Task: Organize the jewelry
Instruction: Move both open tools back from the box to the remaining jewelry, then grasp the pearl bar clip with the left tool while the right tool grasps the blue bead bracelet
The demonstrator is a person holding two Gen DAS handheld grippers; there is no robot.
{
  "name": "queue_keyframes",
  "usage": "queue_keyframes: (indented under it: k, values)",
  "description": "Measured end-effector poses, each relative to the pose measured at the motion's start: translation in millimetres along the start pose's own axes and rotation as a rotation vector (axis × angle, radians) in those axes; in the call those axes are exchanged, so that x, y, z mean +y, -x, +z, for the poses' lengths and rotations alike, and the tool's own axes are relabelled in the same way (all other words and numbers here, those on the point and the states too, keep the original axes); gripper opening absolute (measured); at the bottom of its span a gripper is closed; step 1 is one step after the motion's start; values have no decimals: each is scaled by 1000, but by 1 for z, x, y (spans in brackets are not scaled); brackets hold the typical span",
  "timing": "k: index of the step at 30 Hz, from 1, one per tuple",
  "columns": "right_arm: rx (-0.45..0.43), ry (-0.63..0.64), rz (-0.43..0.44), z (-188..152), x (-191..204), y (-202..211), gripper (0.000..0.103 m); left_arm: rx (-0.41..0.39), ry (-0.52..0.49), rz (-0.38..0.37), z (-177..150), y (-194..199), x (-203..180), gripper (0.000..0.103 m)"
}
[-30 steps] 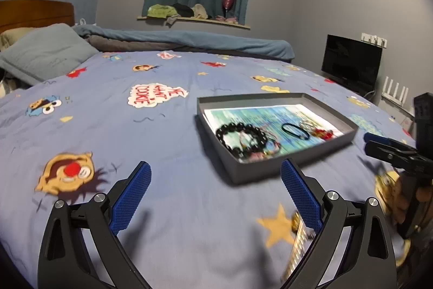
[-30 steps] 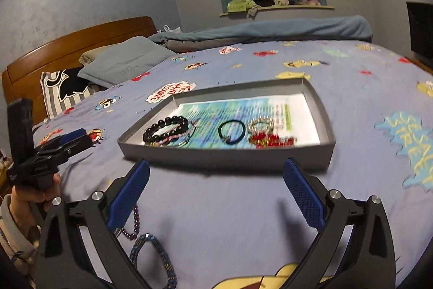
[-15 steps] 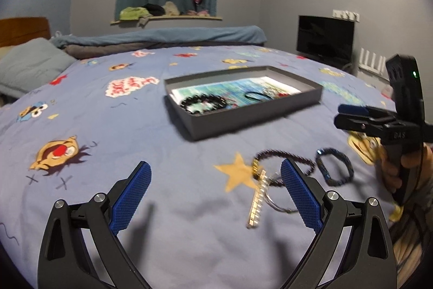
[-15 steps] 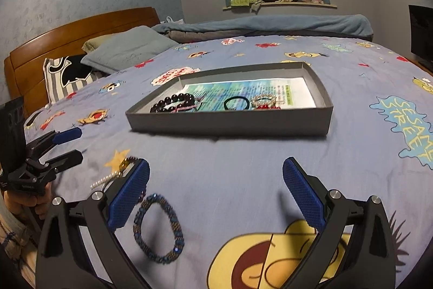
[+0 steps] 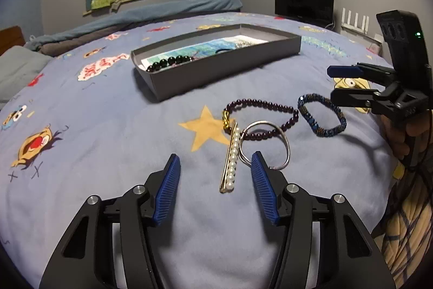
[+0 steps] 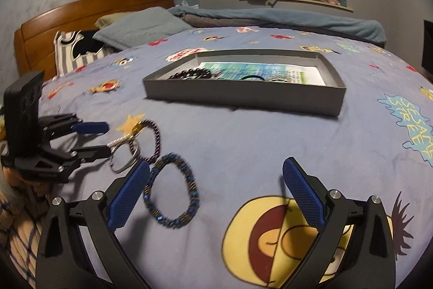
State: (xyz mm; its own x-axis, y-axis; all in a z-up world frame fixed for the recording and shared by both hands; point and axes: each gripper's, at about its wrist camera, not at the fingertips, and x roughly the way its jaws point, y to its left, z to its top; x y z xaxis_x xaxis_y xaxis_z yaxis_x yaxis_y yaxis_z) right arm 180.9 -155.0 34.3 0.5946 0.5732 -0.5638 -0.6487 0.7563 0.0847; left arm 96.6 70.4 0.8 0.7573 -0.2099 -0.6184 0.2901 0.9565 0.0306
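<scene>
A grey tray (image 5: 224, 69) (image 6: 243, 95) on the bed holds a black bead bracelet (image 5: 167, 62), a black hair tie (image 6: 250, 77) and other small pieces. Loose on the bedspread lie a pearl hair clip (image 5: 231, 160), a silver ring bangle (image 5: 266, 145), a dark purple bead bracelet (image 5: 263, 115) (image 6: 151, 137) and a blue bead bracelet (image 5: 322, 115) (image 6: 171, 194). My left gripper (image 5: 215, 186) is open, low over the bedspread, its fingers either side of the pearl clip. My right gripper (image 6: 215, 194) is open and empty, its left finger beside the blue bracelet.
The bed has a blue cartoon-print cover (image 5: 94, 153). Pillows (image 6: 140, 27) and a wooden headboard (image 6: 81, 15) lie at the left in the right wrist view. A black TV (image 5: 303, 0) stands by the far wall. A folded blanket (image 5: 162, 8) lies along the bed's far edge.
Both grippers have pulled back from the tray and dropped toward the loose jewelry. My left gripper has narrowed and now straddles the pearl clip. My right gripper has come closer to the blue bracelet.
</scene>
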Motion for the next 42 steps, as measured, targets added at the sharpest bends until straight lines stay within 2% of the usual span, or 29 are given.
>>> queue_keyframes:
  k: [7,11,18,21,24,25,28,33,36,37,38,42]
  values:
    - [17,73,37,-4,16,-1,97,11,9,-29,0,2,3,38]
    - [27,95,42,-5,21,-3,96,4,17,-45,-1,6,6,35]
    - [48,121,49,-7,26,-6,96,25,-20,-14,-2,0,-1,33]
    - [60,145,37,-8,31,-9,92,33,-35,-1,1,-4,-5,28]
    - [59,140,26,-7,31,-9,84,37,-46,17,1,-6,-7,16]
    - [55,128,24,-7,28,-8,78,38,-45,19,1,-6,-6,13]
    - [55,91,23,-6,20,-7,68,34,-33,21,1,-4,-3,9]
    - [85,92,-19,-7,18,-14,49,31,-31,24,1,-4,-1,9]
    - [83,104,-25,-8,19,-14,30,20,-25,24,2,-2,1,9]
    - [81,108,-22,-8,20,-14,14,12,-22,28,2,-1,1,9]
    - [82,111,-11,-8,20,-14,7,6,-19,30,3,0,1,9]
    - [76,127,-7,-8,23,-13,7,-34,3,34,7,7,5,9]
